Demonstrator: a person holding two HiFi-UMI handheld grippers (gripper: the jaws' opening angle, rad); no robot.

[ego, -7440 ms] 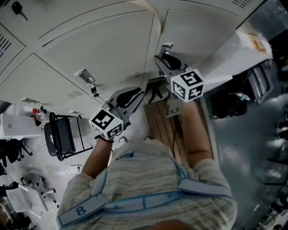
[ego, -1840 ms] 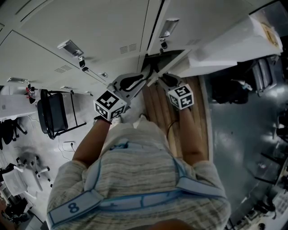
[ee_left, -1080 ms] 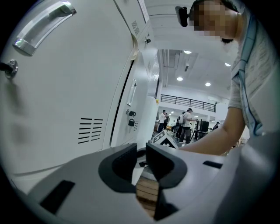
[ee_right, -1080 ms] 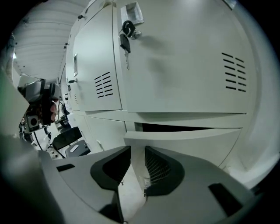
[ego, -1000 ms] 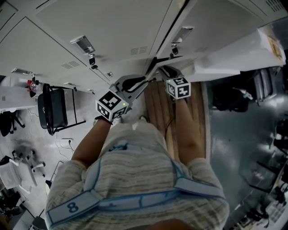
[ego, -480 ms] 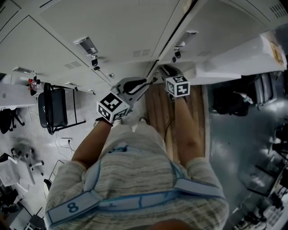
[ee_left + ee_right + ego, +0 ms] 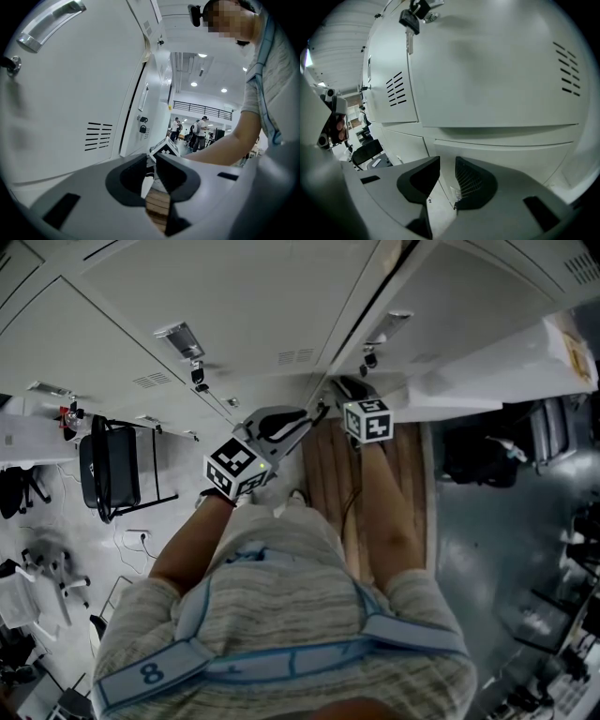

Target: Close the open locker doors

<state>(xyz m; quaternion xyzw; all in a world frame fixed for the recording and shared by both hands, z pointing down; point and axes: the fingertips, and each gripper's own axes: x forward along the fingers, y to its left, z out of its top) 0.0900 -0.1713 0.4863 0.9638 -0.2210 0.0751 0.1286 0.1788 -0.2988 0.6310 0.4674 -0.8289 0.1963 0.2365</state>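
- Pale grey steel is making up the locker door (image 7: 450, 296) that the right gripper (image 7: 343, 386) is working at. A dark gap is running down the door's left edge, so it looks not yet latched. A white panel (image 7: 497, 362) is jutting out to its right, probably a second door standing open.
- Both grippers are carrying nothing. The right one's jaws are sitting a narrow slit apart, facing the door below its key (image 7: 410, 21). The left gripper (image 7: 314, 413) is showing the same small gap, with only floor visible through it.
- The key is hanging proud of the door, so a push landing there could be bending or knocking it.
- A jaw tip could be getting pinched at the closing edge, since both grippers are crowding that gap.
- A hard shove is risking a bounce back open, and the jutting panel could be catching the person's arm.
- Underfoot, wooden planks (image 7: 328, 474) are lying beside grey floor (image 7: 487, 549) on the right. A black chair (image 7: 117, 498) is standing on pale floor to the left, and people (image 7: 197, 131) are standing far down the lit hall.
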